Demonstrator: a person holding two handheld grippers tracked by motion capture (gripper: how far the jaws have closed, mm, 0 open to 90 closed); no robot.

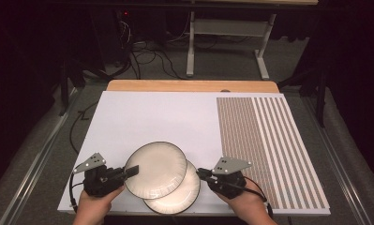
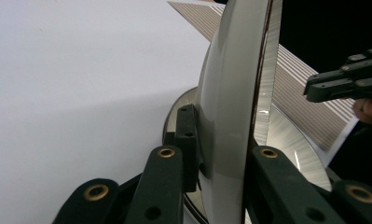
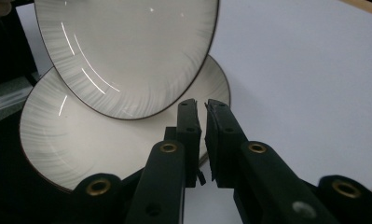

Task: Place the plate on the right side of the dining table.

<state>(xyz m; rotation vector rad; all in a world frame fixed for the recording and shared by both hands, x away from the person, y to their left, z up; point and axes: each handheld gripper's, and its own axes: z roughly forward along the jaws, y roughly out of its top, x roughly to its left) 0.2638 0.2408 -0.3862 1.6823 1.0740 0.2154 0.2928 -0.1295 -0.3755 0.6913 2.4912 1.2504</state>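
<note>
Two white plates with dark rims sit near the front edge of the table. The upper plate (image 1: pixel 156 168) (image 2: pixel 230 93) (image 3: pixel 127 51) is tilted and raised over the lower plate (image 1: pixel 190 191) (image 2: pixel 288 140) (image 3: pixel 81 135), which lies flat on the white sheet. My left gripper (image 1: pixel 132 170) (image 2: pixel 221 140) is shut on the upper plate's left rim, one jaw on each face. My right gripper (image 1: pixel 201 173) (image 3: pixel 201 109) is shut with nothing between its jaws, just beside the lower plate's right rim. The right gripper (image 2: pixel 314 88) also shows beyond the plates in the left gripper view.
A white sheet (image 1: pixel 152 117) covers most of the table, with a brown striped mat (image 1: pixel 269 140) on its right part. The wooden table edge (image 1: pixel 189 86) shows at the back. Beyond it, cables and a white table frame (image 1: pixel 191 42) stand on the floor.
</note>
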